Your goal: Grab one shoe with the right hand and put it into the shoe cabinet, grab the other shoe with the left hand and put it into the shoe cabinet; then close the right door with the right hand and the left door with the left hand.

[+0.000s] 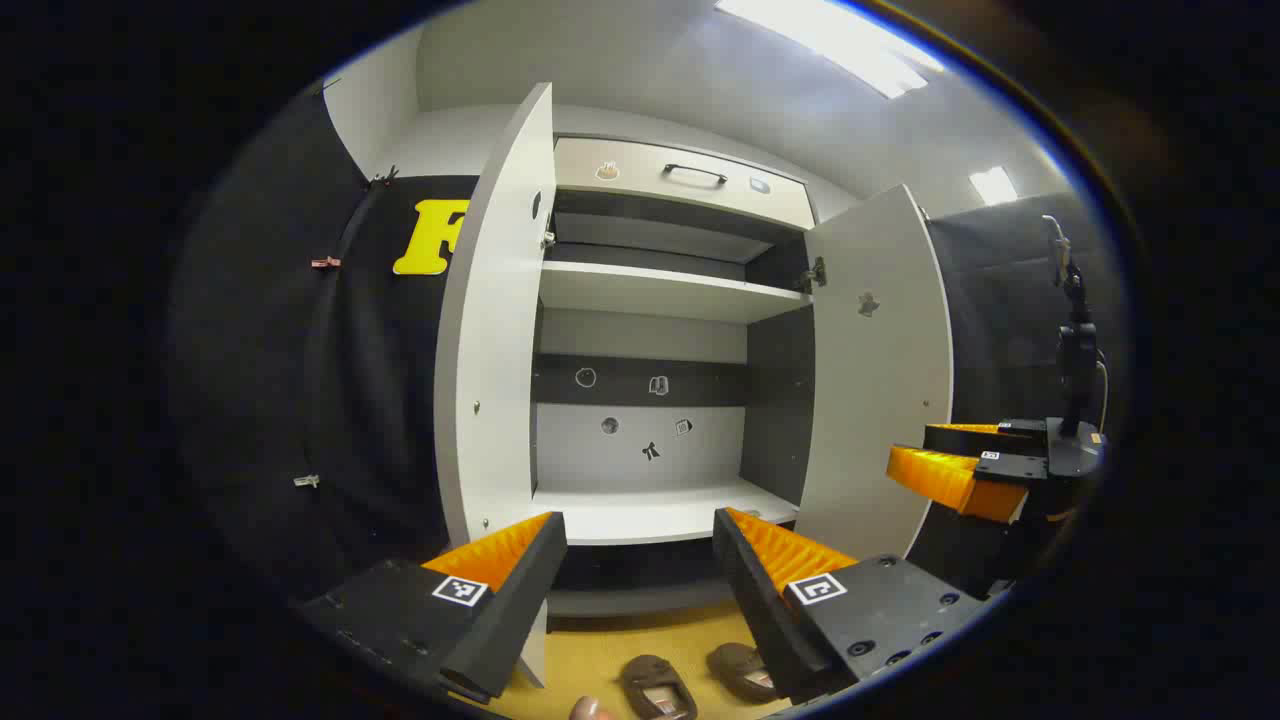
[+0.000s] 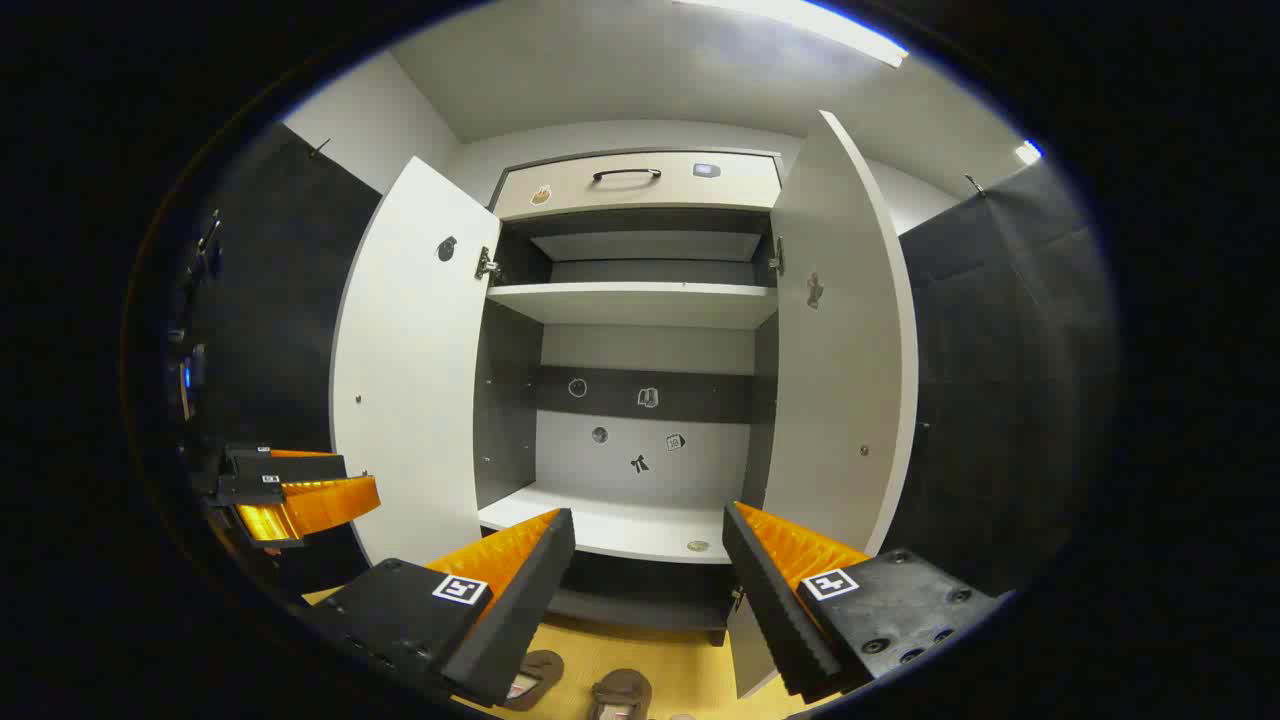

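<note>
Yellow floor [image 1: 600, 655] at bottom centre bears both shoes [image 1: 657, 688], seemingly slippers, before the open cabinet [image 1: 655, 515]. Left gripper [image 1: 640, 590] and right gripper [image 2: 650, 590] hover spread, empty.

Right claw [image 2: 648, 570] agape before shoe cabinet [image 2: 640, 300], both doors wide; two shoes [image 2: 620, 692] on floor below.

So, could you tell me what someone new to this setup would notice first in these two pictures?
The tall shoe cabinet dead ahead, both doors swung wide and its shelves bare. Next, the pair of brown shoes on the yellow floor just in front of its base. Both grippers, the left gripper and right gripper, hang open toward the cabinet.
</note>
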Motion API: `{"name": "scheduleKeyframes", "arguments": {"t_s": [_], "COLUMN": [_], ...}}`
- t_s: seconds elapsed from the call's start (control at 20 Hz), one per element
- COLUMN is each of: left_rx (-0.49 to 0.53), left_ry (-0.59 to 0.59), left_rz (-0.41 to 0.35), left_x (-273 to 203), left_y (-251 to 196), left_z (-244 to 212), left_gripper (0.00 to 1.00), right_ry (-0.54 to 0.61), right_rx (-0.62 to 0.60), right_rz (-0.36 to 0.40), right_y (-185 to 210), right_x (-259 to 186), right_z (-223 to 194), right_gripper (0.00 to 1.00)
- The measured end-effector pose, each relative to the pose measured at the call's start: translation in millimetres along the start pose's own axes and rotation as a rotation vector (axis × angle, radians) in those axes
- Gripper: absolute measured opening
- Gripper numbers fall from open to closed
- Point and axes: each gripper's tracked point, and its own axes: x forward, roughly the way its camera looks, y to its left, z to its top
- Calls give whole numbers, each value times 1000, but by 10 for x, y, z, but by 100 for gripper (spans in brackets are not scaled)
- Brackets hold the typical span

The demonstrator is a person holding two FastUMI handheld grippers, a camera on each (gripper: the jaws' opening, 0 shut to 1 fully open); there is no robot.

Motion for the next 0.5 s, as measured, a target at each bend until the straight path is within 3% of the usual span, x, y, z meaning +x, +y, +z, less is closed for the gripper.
{"name": "scheduleKeyframes", "arguments": {"t_s": [0.5], "left_rx": [-41], "left_ry": [28], "left_rz": [-3], "left_x": [95], "left_y": [61], "left_z": [-104], "left_gripper": [94], "right_ry": [-11], "right_rx": [10], "right_rz": [14], "right_y": [72], "right_x": [61], "right_z": [-7], "right_gripper": [98]}}
